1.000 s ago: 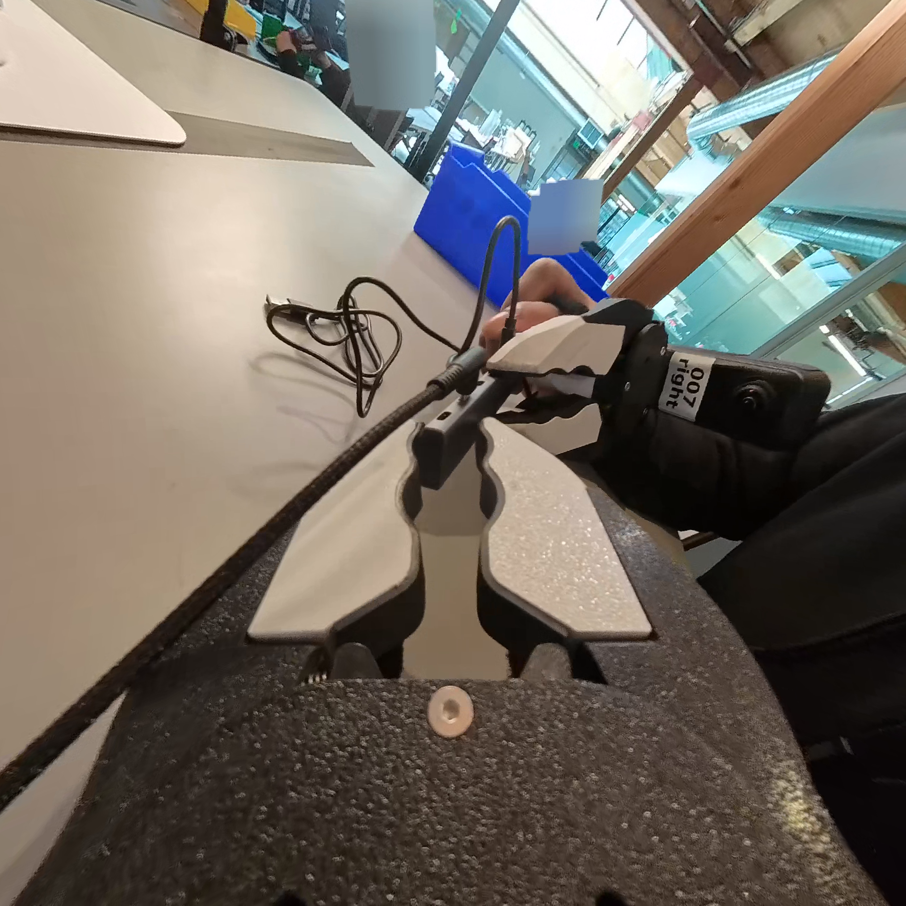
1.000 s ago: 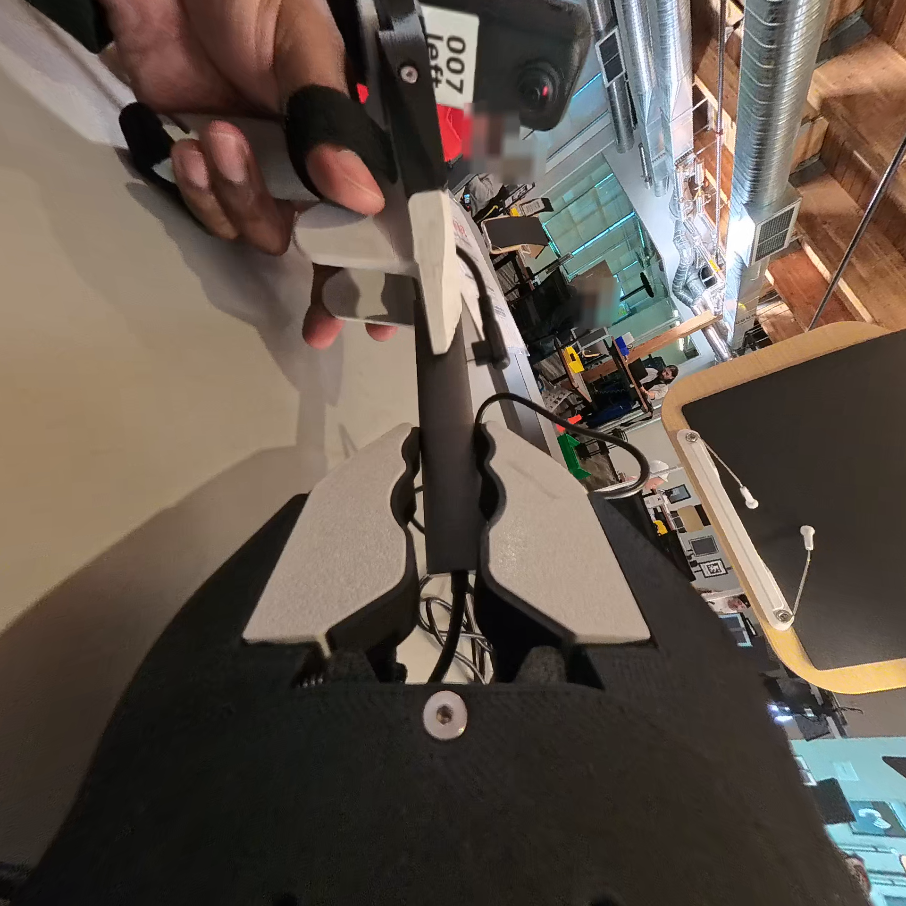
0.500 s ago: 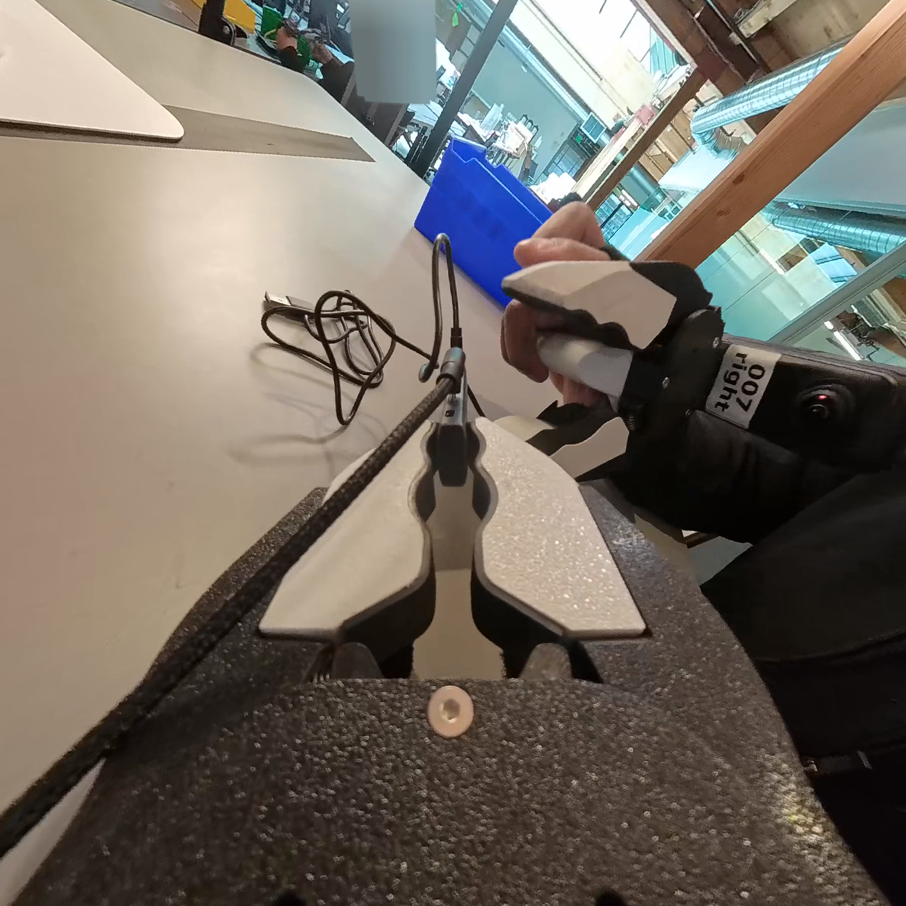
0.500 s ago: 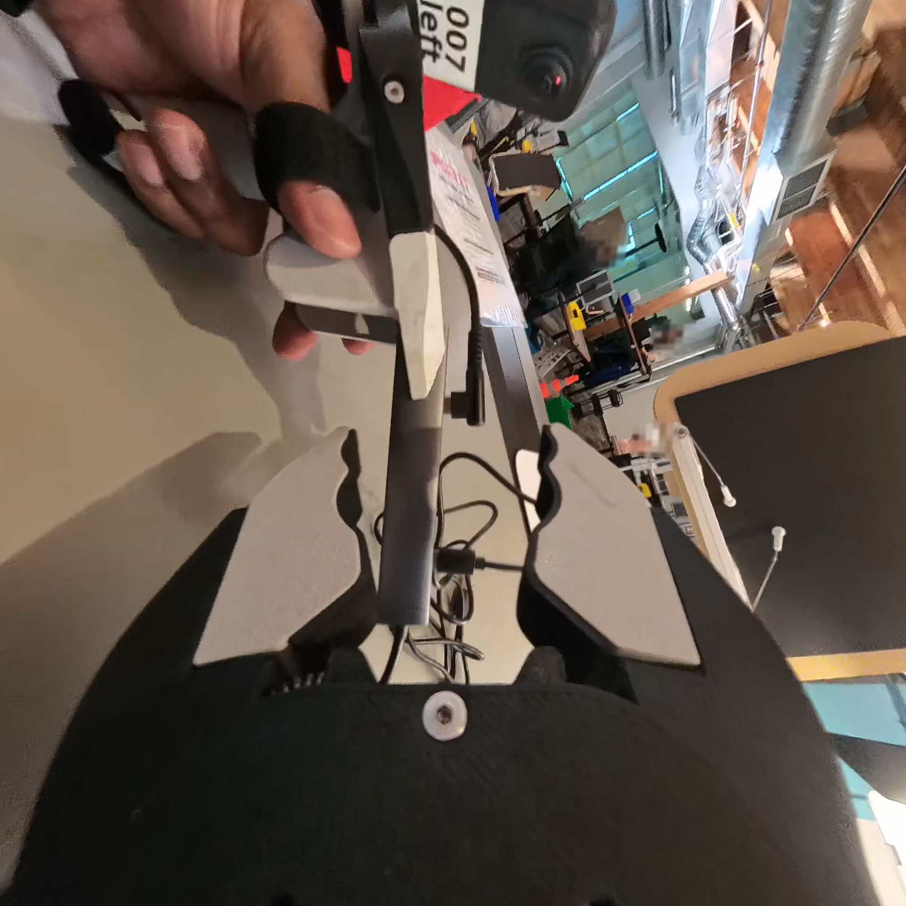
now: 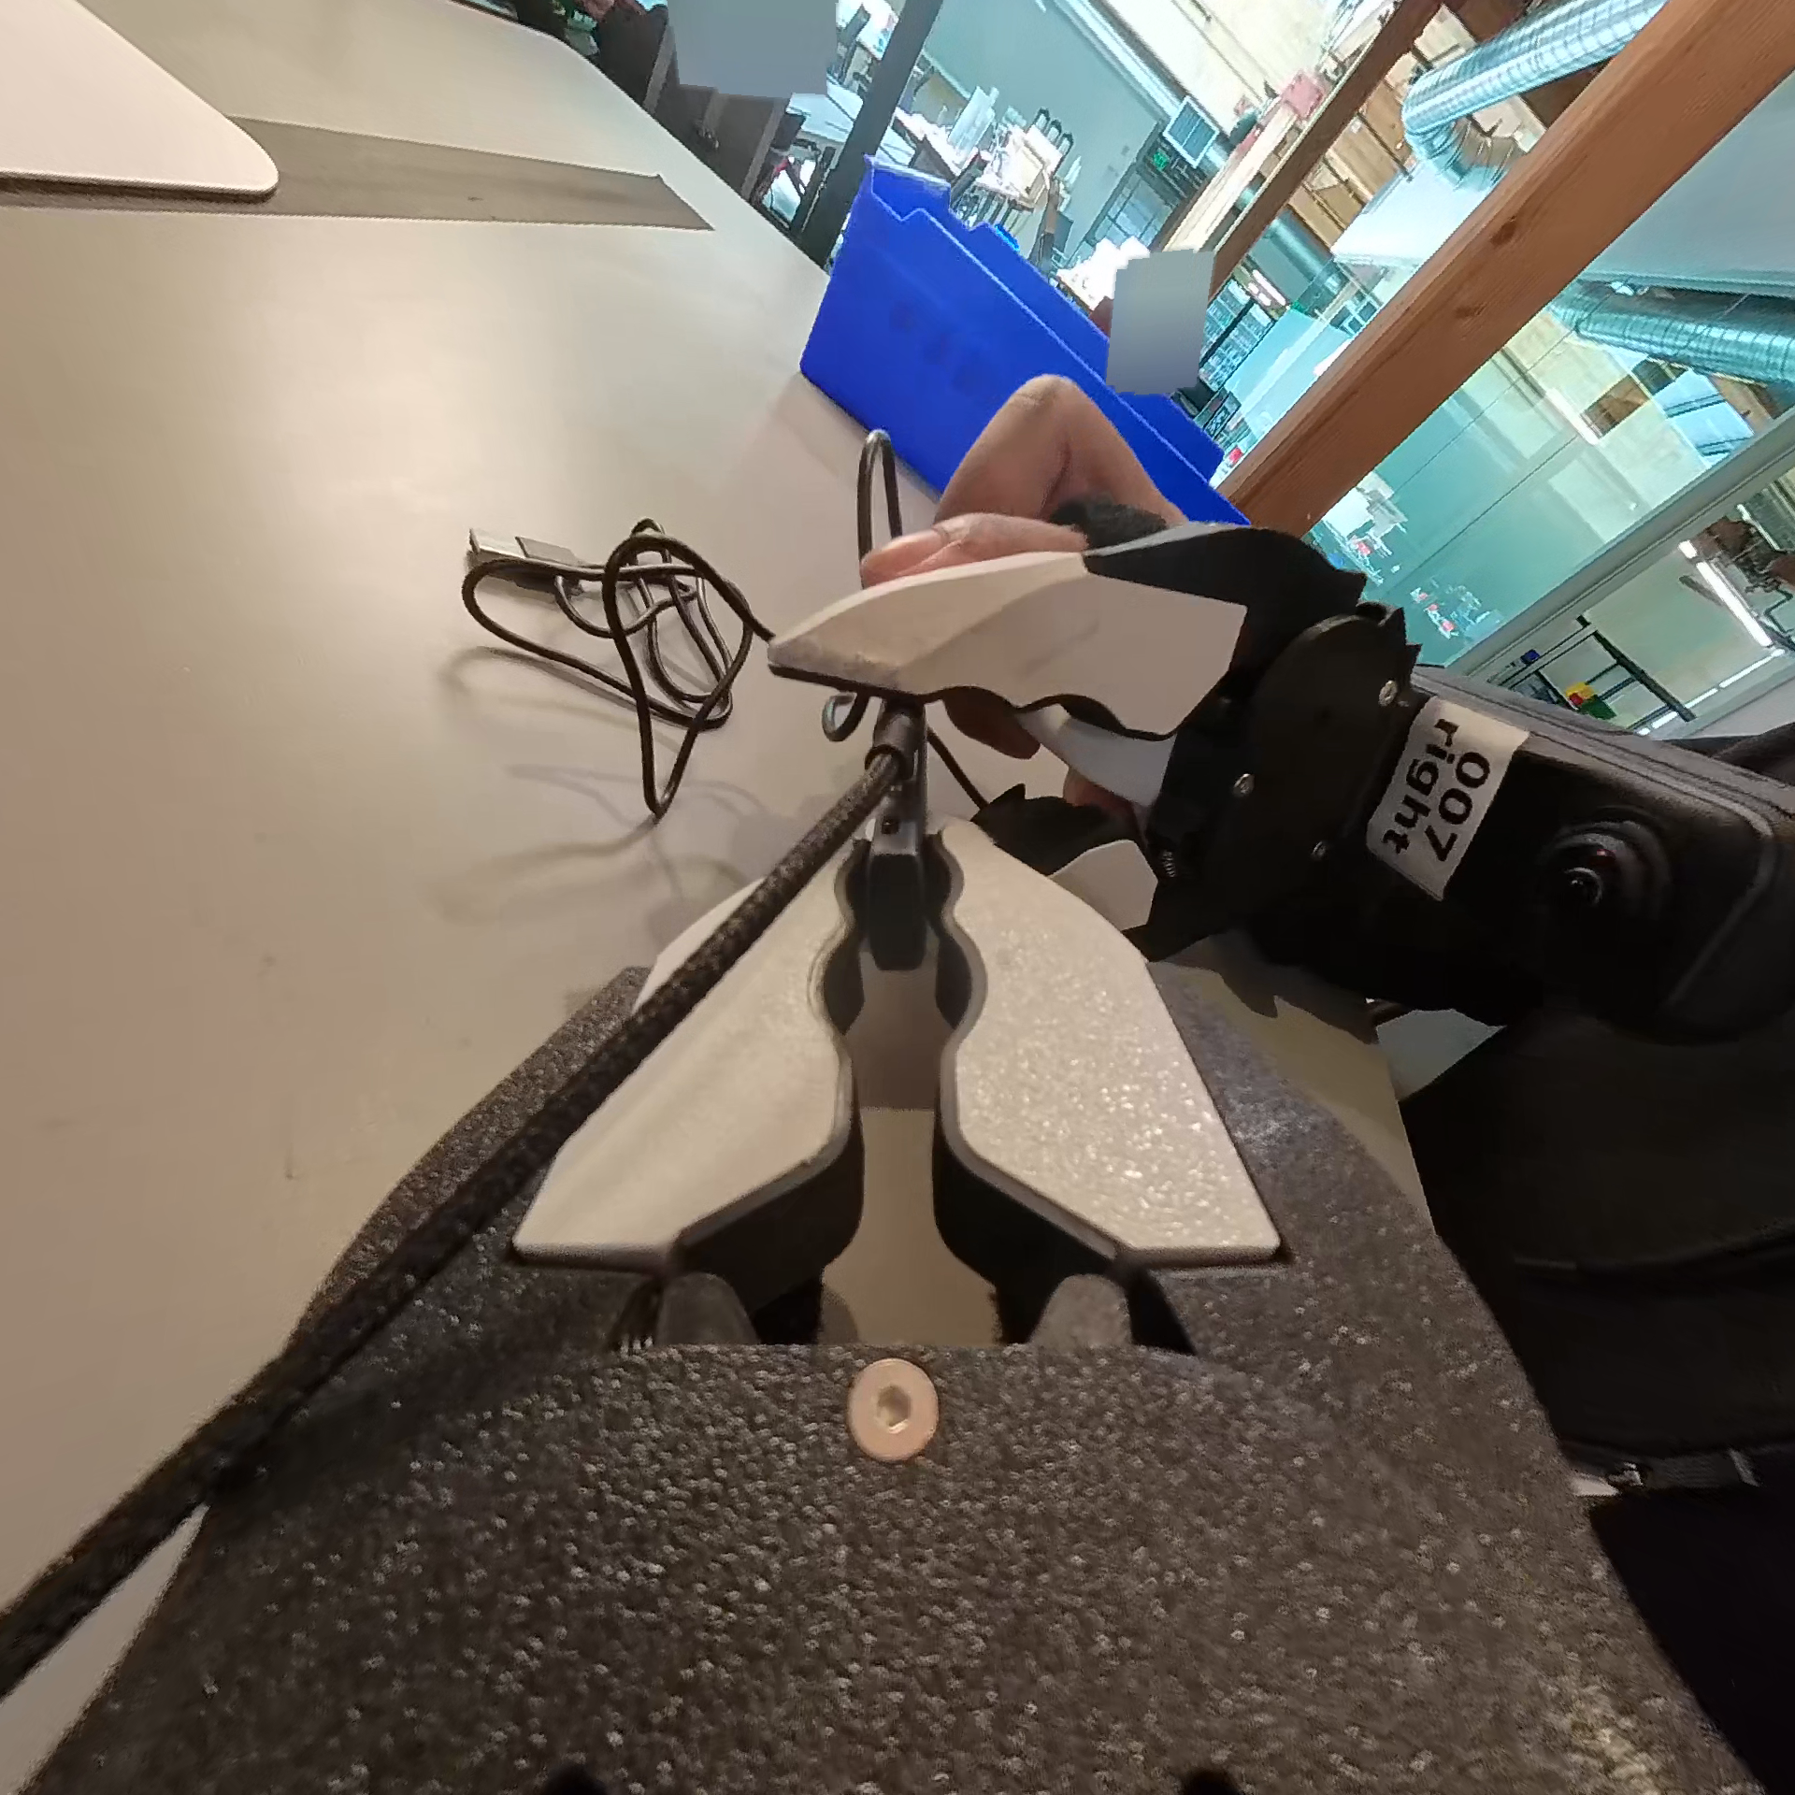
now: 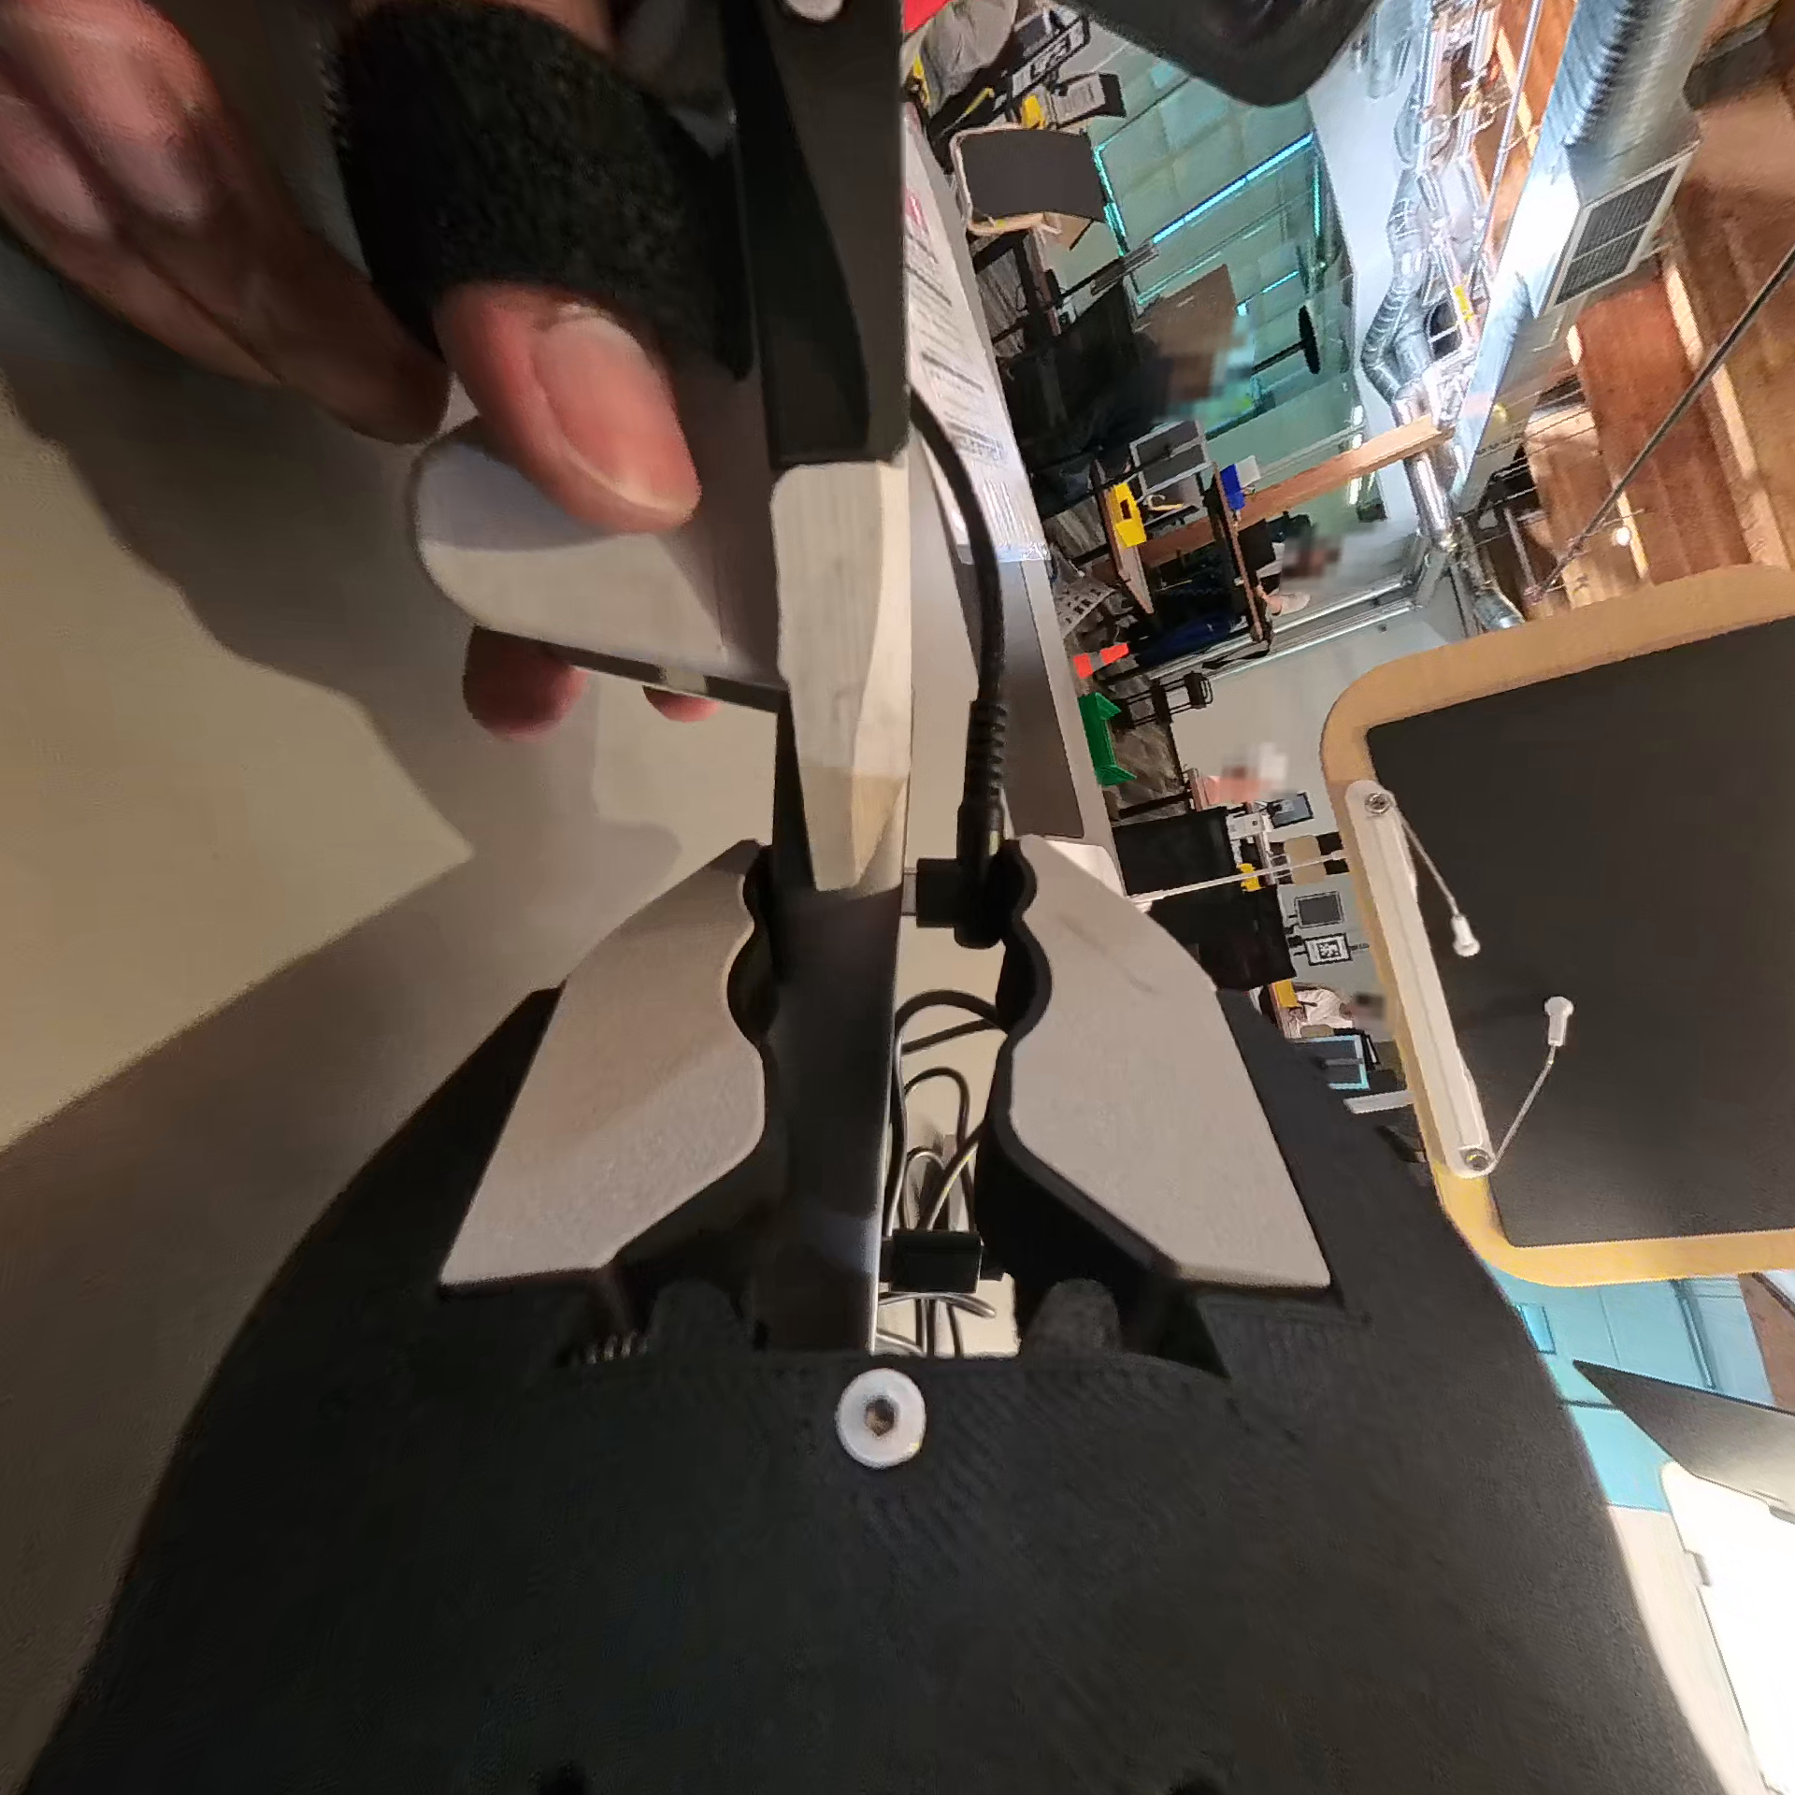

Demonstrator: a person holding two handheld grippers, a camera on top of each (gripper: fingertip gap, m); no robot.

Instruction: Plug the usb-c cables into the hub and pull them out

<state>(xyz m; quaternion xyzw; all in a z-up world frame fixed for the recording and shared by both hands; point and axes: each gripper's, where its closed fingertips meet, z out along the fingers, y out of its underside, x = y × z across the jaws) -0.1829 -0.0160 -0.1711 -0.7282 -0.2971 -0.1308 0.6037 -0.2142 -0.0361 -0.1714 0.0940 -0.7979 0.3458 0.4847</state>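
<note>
The left tool (image 5: pixel 898 898) pinches the hub (image 5: pixel 896 908) on edge above the table (image 5: pixel 291 583). The right tool (image 6: pixel 889 894) straddles hub and plug (image 6: pixel 957 889), spread (whether it has begun to grip, I cannot tell). To do it well: close on the plug and move it straight along the port, hub held rigid.

Left tool (image 5: pixel 896 898): pale grey speckled fingers (image 5: pixel 1068 1078) on rough black body, one silver screw (image 5: pixel 892 1421). Right tool (image 6: pixel 874 903) alike, white sticker. Black finger strap (image 6: pixel 524 175), dark sleeve (image 5: pixel 1603 1214).
</note>
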